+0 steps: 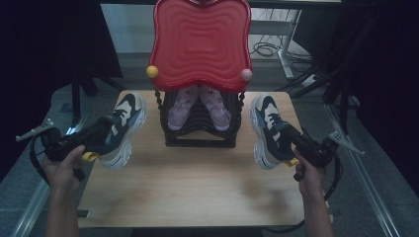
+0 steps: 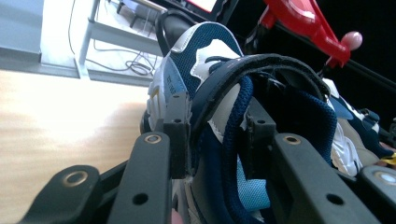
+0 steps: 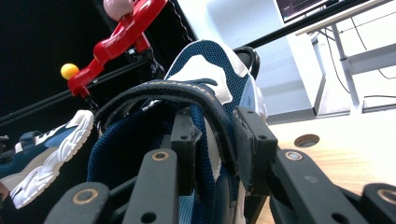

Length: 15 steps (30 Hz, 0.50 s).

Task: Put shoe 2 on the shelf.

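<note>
I hold two matching navy, white and light-blue sneakers. The left sneaker (image 1: 123, 123) hangs at the table's left edge, toe pointing away, and my left gripper (image 1: 106, 132) is shut on its heel collar. In the left gripper view the pads (image 2: 180, 126) pinch the padded collar wall of that shoe (image 2: 205, 60). Over the table's right side, the right sneaker (image 1: 267, 131) is held the same way by my right gripper (image 1: 290, 138). The right gripper view shows its collar and strap (image 3: 205, 70) clamped between the pads (image 3: 250, 140). Both shoes look slightly raised.
A black shoe rack (image 1: 200, 128) stands at the back middle of the wooden table (image 1: 197, 187), holding a pair of pink shoes (image 1: 200, 106). Its wavy red top (image 1: 200, 42) carries a yellow ball (image 1: 152, 71) and a pink ball (image 1: 246, 74). Desk legs and cables lie beyond.
</note>
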Tool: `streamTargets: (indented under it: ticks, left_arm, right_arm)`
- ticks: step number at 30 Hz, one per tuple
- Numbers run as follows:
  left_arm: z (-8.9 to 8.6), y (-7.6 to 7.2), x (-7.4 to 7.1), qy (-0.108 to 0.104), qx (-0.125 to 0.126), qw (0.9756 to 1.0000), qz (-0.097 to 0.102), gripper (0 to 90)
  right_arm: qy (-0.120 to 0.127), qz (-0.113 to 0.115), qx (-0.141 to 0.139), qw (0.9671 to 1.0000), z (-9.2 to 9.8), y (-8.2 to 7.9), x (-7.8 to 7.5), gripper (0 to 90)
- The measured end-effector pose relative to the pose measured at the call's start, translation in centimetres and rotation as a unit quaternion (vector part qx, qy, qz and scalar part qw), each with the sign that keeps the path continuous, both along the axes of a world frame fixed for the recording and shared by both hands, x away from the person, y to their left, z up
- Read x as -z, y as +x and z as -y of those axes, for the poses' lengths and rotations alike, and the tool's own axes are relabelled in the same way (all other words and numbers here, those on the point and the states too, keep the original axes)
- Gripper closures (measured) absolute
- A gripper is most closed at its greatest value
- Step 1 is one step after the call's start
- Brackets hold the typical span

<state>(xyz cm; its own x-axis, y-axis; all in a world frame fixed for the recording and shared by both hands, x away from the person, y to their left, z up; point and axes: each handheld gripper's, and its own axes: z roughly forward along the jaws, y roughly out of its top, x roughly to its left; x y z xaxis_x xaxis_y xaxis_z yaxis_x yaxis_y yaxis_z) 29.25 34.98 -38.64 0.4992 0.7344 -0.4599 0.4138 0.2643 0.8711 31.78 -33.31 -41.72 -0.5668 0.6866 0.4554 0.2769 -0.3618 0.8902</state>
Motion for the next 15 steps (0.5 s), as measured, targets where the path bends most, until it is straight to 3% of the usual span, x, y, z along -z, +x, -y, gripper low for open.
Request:
streamTargets:
  ticks: [11,15]
  left_arm:
    - [-0.2,1.4,-2.6,0.010,-0.023,0.9995,0.017,68.8]
    - [-0.2,1.8,-3.4,0.011,-0.021,0.9994,0.023,68.9]
  right_arm:
    - [0.013,0.004,0.007,0.9999,0.3,1.0,-2.2,70.7]
    - [0.014,0.007,0.007,0.9999,0.3,1.3,-3.2,70.8]
